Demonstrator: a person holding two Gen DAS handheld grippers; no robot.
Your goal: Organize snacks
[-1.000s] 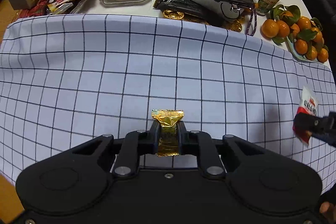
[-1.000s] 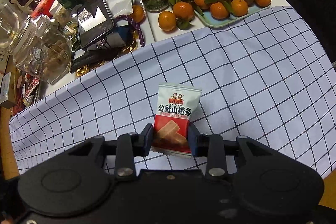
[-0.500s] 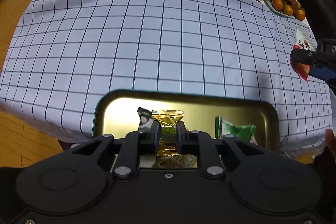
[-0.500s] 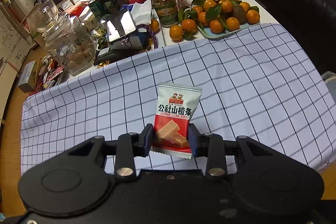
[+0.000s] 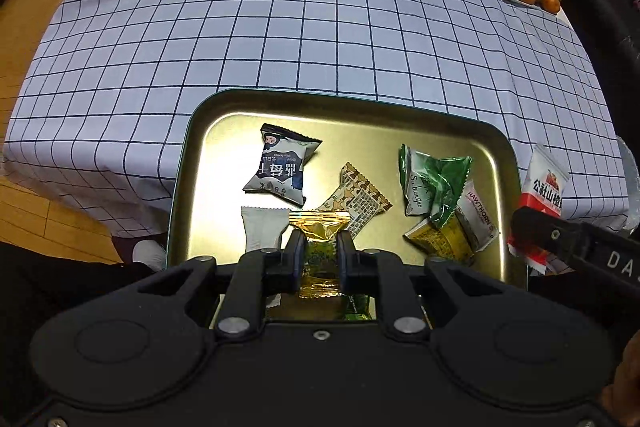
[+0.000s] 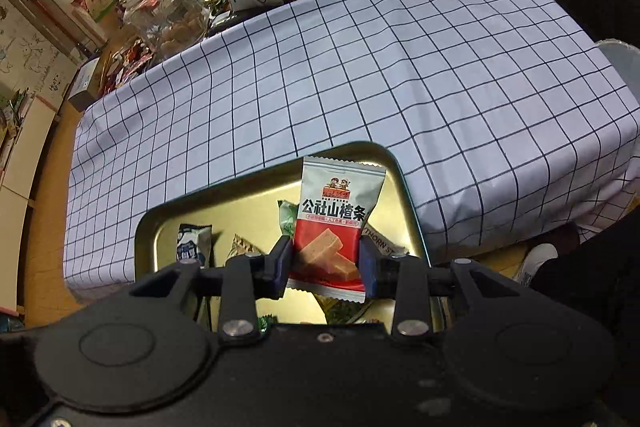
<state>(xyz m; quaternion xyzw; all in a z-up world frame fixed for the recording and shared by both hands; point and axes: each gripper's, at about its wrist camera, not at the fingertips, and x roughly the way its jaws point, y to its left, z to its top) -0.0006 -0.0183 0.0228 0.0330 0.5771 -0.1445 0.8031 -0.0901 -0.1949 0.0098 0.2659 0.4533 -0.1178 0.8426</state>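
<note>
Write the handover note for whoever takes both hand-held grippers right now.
Left hand-held gripper: shut on a gold-wrapped candy, held above the gold tray.
Right hand-held gripper: shut on a red-and-white hawthorn packet, over the tray's right side.
Tray: at the near edge of the checked cloth, jutting past it toward the person.
Done: several snacks lie in the tray, among them a blue-and-white packet, a brown patterned one and a green one.
Left: release both held snacks into the tray. No loose snacks visible on the cloth.
</note>
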